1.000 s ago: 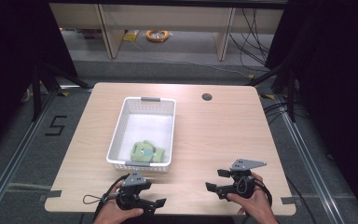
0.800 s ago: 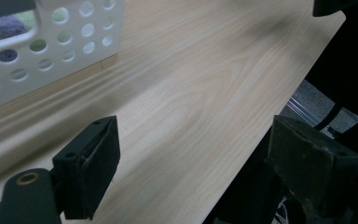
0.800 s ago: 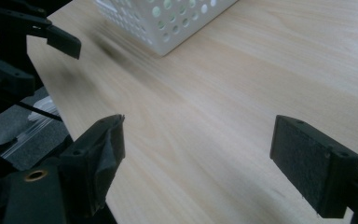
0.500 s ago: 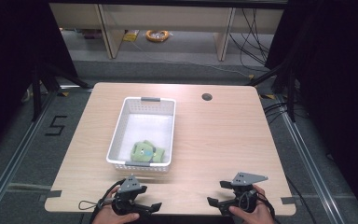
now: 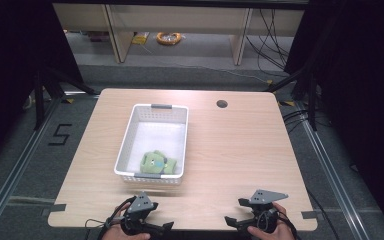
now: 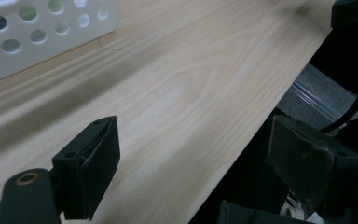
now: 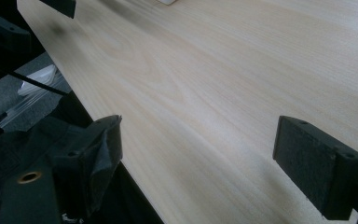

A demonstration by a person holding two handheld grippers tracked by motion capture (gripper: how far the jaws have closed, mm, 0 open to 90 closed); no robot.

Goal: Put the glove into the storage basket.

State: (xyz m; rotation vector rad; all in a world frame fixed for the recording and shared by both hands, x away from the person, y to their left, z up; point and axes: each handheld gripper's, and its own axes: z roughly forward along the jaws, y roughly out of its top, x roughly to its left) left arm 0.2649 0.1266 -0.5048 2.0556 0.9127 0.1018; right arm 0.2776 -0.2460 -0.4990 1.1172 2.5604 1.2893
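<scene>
Green plush toy (image 5: 156,164) is seen lying in the white basket (image 5: 130,134), frame centre. Left gripper (image 5: 166,226) and right gripper (image 5: 230,220), jaws apart and empty, have been pulled back to the bottom edge; placement judged finished.

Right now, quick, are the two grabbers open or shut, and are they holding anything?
Left gripper: open, fingers wide apart, holding nothing.
Right gripper: open, fingers wide apart, holding nothing.

Black grippers (image 5: 167,226), grey three-cornered plates (image 5: 268,195), padded black fingers (image 6: 95,158), trailing cables (image 5: 111,219)
</scene>
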